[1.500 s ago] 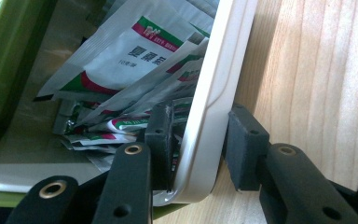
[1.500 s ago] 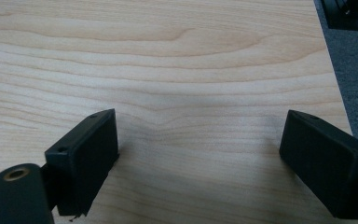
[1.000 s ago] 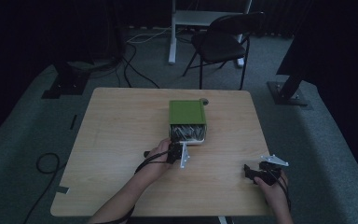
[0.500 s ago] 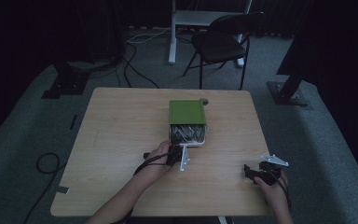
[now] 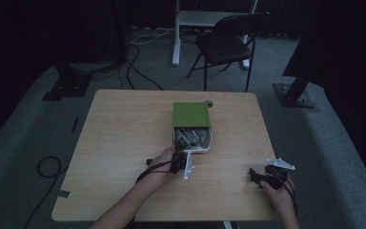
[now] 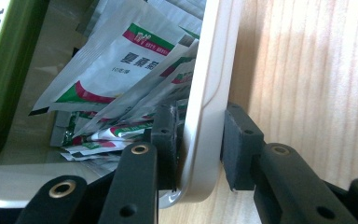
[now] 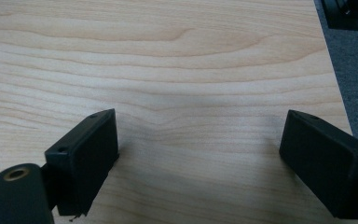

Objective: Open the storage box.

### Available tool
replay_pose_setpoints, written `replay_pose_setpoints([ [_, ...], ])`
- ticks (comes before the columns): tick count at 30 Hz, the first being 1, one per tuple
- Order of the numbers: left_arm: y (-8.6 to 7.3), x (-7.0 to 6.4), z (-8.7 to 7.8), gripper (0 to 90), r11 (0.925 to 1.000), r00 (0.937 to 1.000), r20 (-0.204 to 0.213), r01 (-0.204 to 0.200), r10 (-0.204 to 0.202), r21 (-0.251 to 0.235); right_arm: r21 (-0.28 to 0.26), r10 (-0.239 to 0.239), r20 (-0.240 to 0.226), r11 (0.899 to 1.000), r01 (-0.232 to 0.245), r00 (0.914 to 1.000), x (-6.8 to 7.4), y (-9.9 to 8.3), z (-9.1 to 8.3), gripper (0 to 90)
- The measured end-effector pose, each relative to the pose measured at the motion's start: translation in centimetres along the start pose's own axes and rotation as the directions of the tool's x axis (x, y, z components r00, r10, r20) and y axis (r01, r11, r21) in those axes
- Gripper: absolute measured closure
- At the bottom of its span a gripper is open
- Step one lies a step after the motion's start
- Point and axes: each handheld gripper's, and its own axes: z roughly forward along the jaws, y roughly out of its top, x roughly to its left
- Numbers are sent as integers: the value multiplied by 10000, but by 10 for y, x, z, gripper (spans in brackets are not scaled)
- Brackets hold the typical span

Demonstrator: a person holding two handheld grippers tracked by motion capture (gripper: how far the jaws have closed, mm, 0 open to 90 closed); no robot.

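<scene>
A white box (image 5: 191, 147) with a green lid (image 5: 191, 114) lies near the middle of the wooden table (image 5: 119, 138), its open end turned toward the person; the lid covers the far part and leaves the near part bare. In that bare part lie packets (image 6: 121, 70), white sachets with green and red bands and dark print, heaped at slants on one another and leaning against the box's wall. The left gripper (image 6: 199, 147) is at the near rim of the box: in the left gripper view one black pad stands inside the wall, against the packets, and the other outside it over the table top, and the white rim sits between them. The inner pad touches the wall; whether the outer pad touches it or is just beside it cannot be told, so the jaws stand closed around the rim, clamped on it or almost so. In the high view the left hand (image 5: 164, 160) holds this gripper just in front of the box, with its cable looping back along the forearm. The right gripper (image 7: 200, 163) is well apart from the box, near the table's near right corner, held by the right hand (image 5: 279, 191). Its two black pads stand wide apart over bare wood, with nothing between them.
</scene>
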Motion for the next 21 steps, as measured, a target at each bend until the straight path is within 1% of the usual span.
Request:
replay_pose_setpoints([
  [1, 0, -1, 0, 700, 10000, 10000, -14, 83, -83, -41, 0, 2, 1, 10000, -2, 10000, 0, 0, 0, 110],
  [4, 1, -3, -3, 700, 9999, 9999, 17, 102, -102, -12, 0, -3, 2, 10000, 3, 10000, 0, 0, 0, 111],
  [8, 2, -4, -5, 701, 10000, 10000, 49, 78, -78, -38, 0, -3, 3, 10000, 3, 10000, 0, 0, 0, 111],
  [9, 2, -5, -5, 702, 10000, 10000, 50, -3, 3, -1, 4, 5, 1, 10000, -5, 10000, 0, 0, 0, 111],
  [11, 3, -6, -6, 701, 9999, 9999, 17, 122, -122, -61, 1, -2, 2, 10000, 2, 10000, 0, 0, 0, 110],
  [12, 3, -7, -6, 702, 10000, 10000, -35, 11, -11, -39, 2, 1, 2, 10000, -1, 10000, 0, 0, 0, 110],
  [14, 3, -9, -7, 702, 9999, 9999, -90, 62, -63, -80, 2, 2, 3, 10000, -2, 10000, 0, 0, 0, 111],
  [15, 3, -9, -7, 702, 10000, 9999, -117, 13, -14, -91, 2, -3, 4, 10000, 3, 10000, 0, 0, 0, 110],
  [17, 3, -10, -9, 701, 9999, 9999, -85, 79, -80, -111, -1, -7, 5, 10000, 7, 10000, 0, 0, 0, 110],
  [18, 4, -10, -10, 702, 10000, 10000, -57, 33, -34, -86, 4, 3, 4, 10000, -3, 10000, 0, 0, 0, 111],
  [21, 4, -11, -11, 703, 9999, 10000, -39, 69, -69, -132, -2, -7, 3, 10000, 7, 10000, 0, 0, 0, 111],
])
